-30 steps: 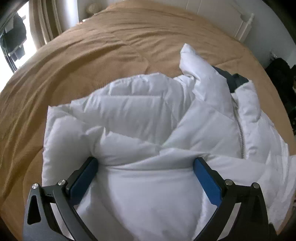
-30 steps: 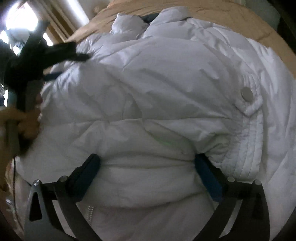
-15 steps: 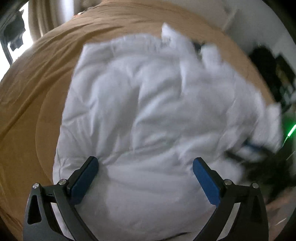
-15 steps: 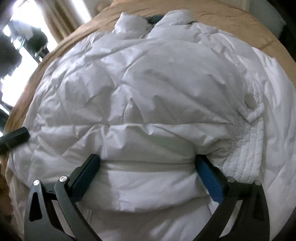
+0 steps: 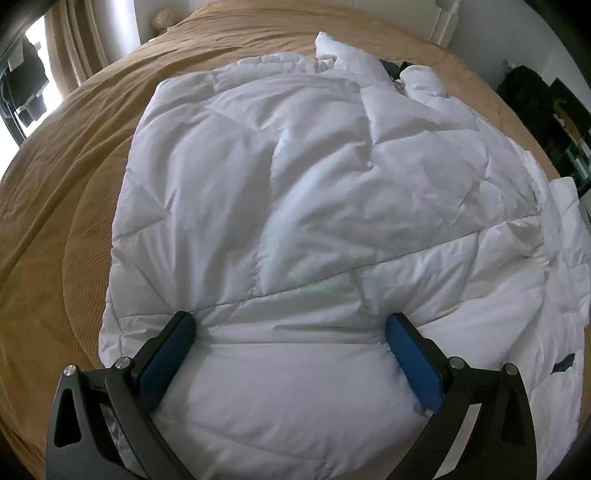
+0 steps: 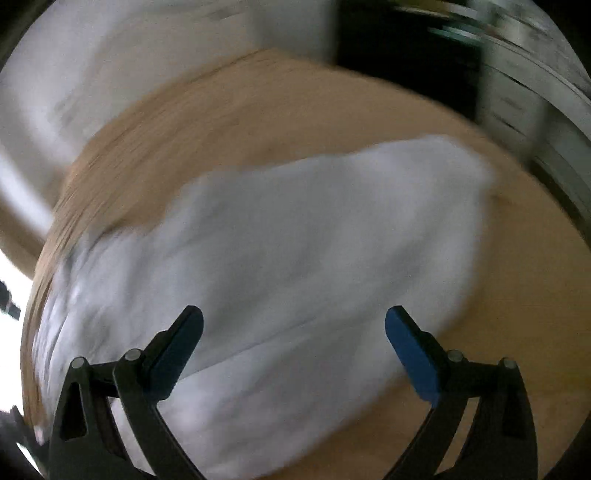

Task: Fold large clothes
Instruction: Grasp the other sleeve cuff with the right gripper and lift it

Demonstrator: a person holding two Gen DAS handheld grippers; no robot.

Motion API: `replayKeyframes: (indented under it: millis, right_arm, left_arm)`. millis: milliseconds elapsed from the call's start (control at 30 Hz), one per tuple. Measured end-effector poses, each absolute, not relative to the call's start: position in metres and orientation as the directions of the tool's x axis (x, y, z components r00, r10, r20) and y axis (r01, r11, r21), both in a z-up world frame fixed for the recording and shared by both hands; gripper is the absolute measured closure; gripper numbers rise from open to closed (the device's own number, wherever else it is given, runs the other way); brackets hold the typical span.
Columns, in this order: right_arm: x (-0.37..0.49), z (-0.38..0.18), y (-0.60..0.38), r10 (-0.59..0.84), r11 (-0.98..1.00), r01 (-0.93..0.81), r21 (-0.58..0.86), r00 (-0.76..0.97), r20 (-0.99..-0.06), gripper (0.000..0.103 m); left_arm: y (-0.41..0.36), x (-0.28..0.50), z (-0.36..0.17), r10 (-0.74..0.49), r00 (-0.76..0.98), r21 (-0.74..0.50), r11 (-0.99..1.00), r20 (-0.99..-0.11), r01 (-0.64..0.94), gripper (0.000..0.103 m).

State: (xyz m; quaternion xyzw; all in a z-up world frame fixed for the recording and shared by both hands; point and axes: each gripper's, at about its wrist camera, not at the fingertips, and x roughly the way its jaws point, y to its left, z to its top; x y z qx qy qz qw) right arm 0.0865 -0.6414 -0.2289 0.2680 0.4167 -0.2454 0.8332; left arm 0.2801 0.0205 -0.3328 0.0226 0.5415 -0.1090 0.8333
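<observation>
A large white quilted down jacket point(image 5: 314, 206) lies spread on a tan bed cover point(image 5: 66, 184); its collar with dark lining point(image 5: 391, 70) points to the far end. My left gripper point(image 5: 290, 332) is open, its blue pads pressed down onto the jacket's near hem, with fabric bulging between them. My right gripper point(image 6: 293, 325) is open and empty, hovering above the jacket point(image 6: 295, 240); that view is motion-blurred.
The bed cover point(image 6: 498, 314) spreads around the jacket on all sides. A window and curtains point(image 5: 55, 66) stand at the far left. A white bed frame point(image 5: 443, 22) and dark furniture point(image 5: 535, 103) are at the far right.
The jacket's side has been folded over, so a smooth quilted surface now faces up. My right gripper has lifted off the jacket and swung right, fast. My left gripper stays pressed on the hem.
</observation>
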Motion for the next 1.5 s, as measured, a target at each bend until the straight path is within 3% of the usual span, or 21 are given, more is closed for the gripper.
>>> replayKeyframes:
  millis: [167,267,333,367,400,467,567,867,967,1100,1300,1400,1500]
  right_arm:
    - [0.075,-0.262,-0.751,-0.224,0.598,0.772,0.214,0.418,-0.880,0.004]
    - [0.083,-0.286,-0.778,-0.179,0.552,0.785,0.283,0.443,-0.879,0.004]
    - [0.098,-0.298,-0.777,-0.157,0.518,0.783,0.343,0.482,-0.862,0.010]
    - [0.104,-0.298,-0.768,-0.159,0.528,0.766,0.366,0.513,-0.844,0.024]
    - [0.109,-0.297,-0.765,-0.144,0.543,0.739,0.400,0.551,-0.822,0.048]
    - [0.119,-0.294,-0.759,-0.074,0.548,0.685,0.480,0.611,-0.788,0.076]
    - [0.130,-0.273,-0.751,-0.054,0.571,0.629,0.527,0.669,-0.741,0.086]
    - [0.165,-0.167,-0.605,0.173,0.665,0.256,0.702,0.861,-0.478,0.090]
    - [0.188,-0.138,-0.540,0.302,0.677,0.093,0.730,0.870,-0.390,0.090]
    - [0.221,-0.128,-0.448,0.469,0.664,-0.068,0.745,0.814,-0.343,0.090]
    - [0.269,-0.184,-0.302,0.671,0.599,-0.166,0.783,0.637,-0.379,0.090]
    - [0.284,-0.233,-0.237,0.697,0.624,-0.136,0.769,0.542,-0.469,0.090]
    - [0.290,-0.301,-0.190,0.626,0.742,-0.093,0.664,0.450,-0.637,0.087]
  left_arm:
    - [0.018,0.283,-0.335,-0.144,0.389,-0.067,0.977,-0.910,0.204,0.000]
    - [0.017,0.285,-0.336,-0.142,0.389,-0.065,0.977,-0.910,0.204,0.000]
    - [0.017,0.284,-0.336,-0.140,0.391,-0.063,0.977,-0.910,0.202,0.000]
    - [0.016,0.284,-0.336,-0.136,0.393,-0.059,0.977,-0.909,0.203,0.000]
    - [0.015,0.284,-0.337,-0.134,0.395,-0.056,0.978,-0.909,0.203,0.000]
    - [0.015,0.284,-0.337,-0.130,0.398,-0.052,0.978,-0.908,0.202,0.000]
    - [0.016,0.285,-0.338,-0.136,0.397,-0.058,0.978,-0.908,0.203,0.000]
    - [0.016,0.285,-0.338,-0.148,0.406,-0.072,0.978,-0.902,0.198,0.000]
    - [0.020,0.283,-0.335,-0.168,0.415,-0.093,0.976,-0.894,0.196,0.000]
    - [0.027,0.282,-0.330,-0.194,0.412,-0.117,0.972,-0.890,0.203,0.001]
    - [0.071,0.283,-0.307,-0.280,0.425,-0.248,0.960,-0.861,0.130,0.001]
    - [0.099,0.284,-0.293,-0.262,0.459,-0.265,0.962,-0.849,0.060,0.001]
    - [0.114,0.285,-0.278,-0.232,0.504,-0.236,0.970,-0.832,0.057,0.001]
